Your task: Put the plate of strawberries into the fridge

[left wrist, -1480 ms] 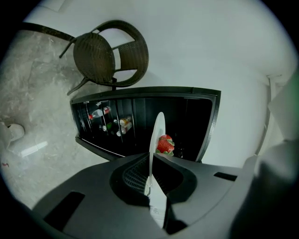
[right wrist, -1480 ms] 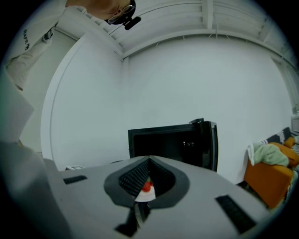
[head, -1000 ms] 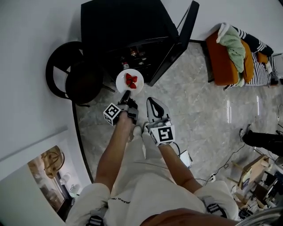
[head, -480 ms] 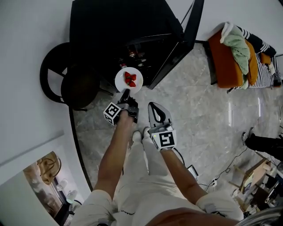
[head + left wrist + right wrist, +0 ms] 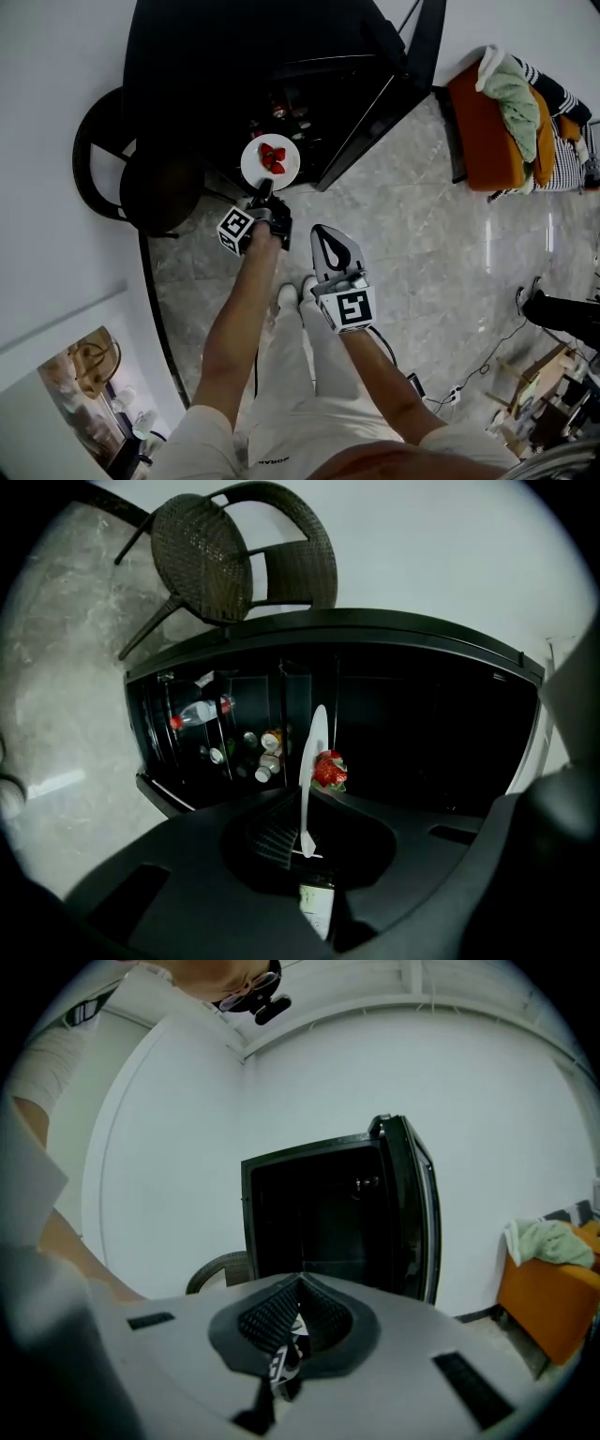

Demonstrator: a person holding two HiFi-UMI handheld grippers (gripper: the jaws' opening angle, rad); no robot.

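White plate (image 5: 270, 161) of strawberries (image 5: 273, 156), pinched at its rim by the left hand-held gripper (image 5: 263, 190), hangs just before the already open fridge (image 5: 225, 52), not yet shelved; the right hand-held gripper (image 5: 328, 242) is pressed together, empty; placing and release remain.

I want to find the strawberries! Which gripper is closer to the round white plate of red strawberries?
Left. The left gripper pinches the round white plate by its rim. The right gripper is shut and empty, farther back, not touching it.
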